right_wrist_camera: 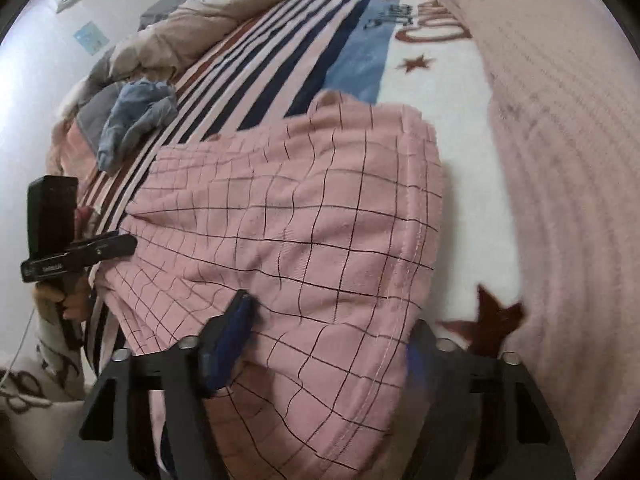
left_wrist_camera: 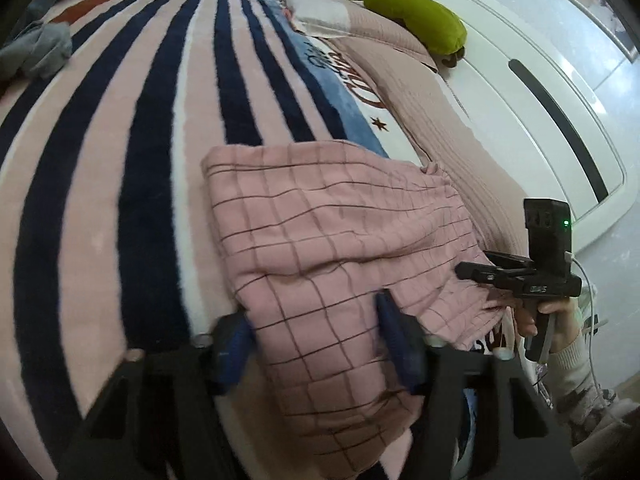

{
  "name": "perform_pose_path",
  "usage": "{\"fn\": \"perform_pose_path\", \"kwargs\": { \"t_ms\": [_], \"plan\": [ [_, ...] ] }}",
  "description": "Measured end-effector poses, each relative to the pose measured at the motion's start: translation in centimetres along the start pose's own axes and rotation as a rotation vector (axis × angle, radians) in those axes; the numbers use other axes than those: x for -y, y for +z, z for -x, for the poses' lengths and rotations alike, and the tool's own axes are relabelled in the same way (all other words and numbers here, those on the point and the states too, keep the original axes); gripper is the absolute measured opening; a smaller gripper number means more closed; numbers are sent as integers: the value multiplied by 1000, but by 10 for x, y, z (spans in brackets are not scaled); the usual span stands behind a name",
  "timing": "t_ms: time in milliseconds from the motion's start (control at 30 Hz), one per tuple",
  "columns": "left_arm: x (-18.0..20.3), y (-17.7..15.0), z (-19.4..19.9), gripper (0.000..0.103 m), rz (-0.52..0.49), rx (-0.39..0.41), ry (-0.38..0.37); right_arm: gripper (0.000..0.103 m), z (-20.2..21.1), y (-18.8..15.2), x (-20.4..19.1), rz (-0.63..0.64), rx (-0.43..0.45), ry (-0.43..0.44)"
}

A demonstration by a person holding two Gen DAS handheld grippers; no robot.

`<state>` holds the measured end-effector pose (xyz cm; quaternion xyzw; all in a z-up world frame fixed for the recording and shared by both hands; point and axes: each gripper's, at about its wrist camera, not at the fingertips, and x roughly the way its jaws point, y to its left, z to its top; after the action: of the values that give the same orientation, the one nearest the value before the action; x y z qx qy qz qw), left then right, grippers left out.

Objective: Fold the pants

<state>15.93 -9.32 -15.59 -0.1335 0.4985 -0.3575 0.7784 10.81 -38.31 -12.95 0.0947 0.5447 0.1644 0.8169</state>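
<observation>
Pink checked pants (left_wrist_camera: 320, 232) lie partly folded on a striped bed blanket (left_wrist_camera: 140, 120); they also fill the right wrist view (right_wrist_camera: 288, 232). My left gripper (left_wrist_camera: 316, 332) is open, its blue fingers (left_wrist_camera: 236, 344) straddling the near left edge of the cloth. My right gripper (right_wrist_camera: 328, 340) is open over the near hem, one blue finger (right_wrist_camera: 228, 344) on the fabric, the other mostly hidden under the cloth edge. The right gripper shows from outside in the left wrist view (left_wrist_camera: 516, 276), the left one in the right wrist view (right_wrist_camera: 76, 256).
A grey-blue garment (right_wrist_camera: 136, 120) lies bunched on the blanket's far side, also in the left wrist view (left_wrist_camera: 36, 52). A green plush toy (left_wrist_camera: 416, 20) rests on a pink pillow by the white headboard (left_wrist_camera: 520, 92). A crumpled duvet (right_wrist_camera: 224, 12) lies beyond.
</observation>
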Motion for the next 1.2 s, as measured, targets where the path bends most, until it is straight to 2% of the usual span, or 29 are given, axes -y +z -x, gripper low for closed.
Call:
{"fn": "perform_pose_path", "kwargs": {
  "t_ms": [100, 133, 200, 367, 667, 967, 1200],
  "plan": [
    [11, 1, 0, 28, -46, 7, 23, 22, 1, 0, -8, 39, 19, 0],
    [18, 1, 1, 25, -75, 16, 42, 15, 2, 0, -10, 41, 28, 1],
    [25, 2, 7, 22, -102, 34, 65, 11, 7, 1, -21, 76, 58, -35],
    [37, 6, 39, 19, -143, 103, 76, 9, 35, 6, -48, 98, 168, -59],
    [27, -1, 134, 18, -197, 222, 154, 8, 58, 15, -127, 157, 249, -28],
    [-33, -27, 253, 18, -157, 325, 258, 8, 31, 26, -241, 245, 262, 80],
    [-96, -60, 352, 17, -72, 397, 408, 8, -13, 50, -348, 350, 227, 197]
  ]
}}
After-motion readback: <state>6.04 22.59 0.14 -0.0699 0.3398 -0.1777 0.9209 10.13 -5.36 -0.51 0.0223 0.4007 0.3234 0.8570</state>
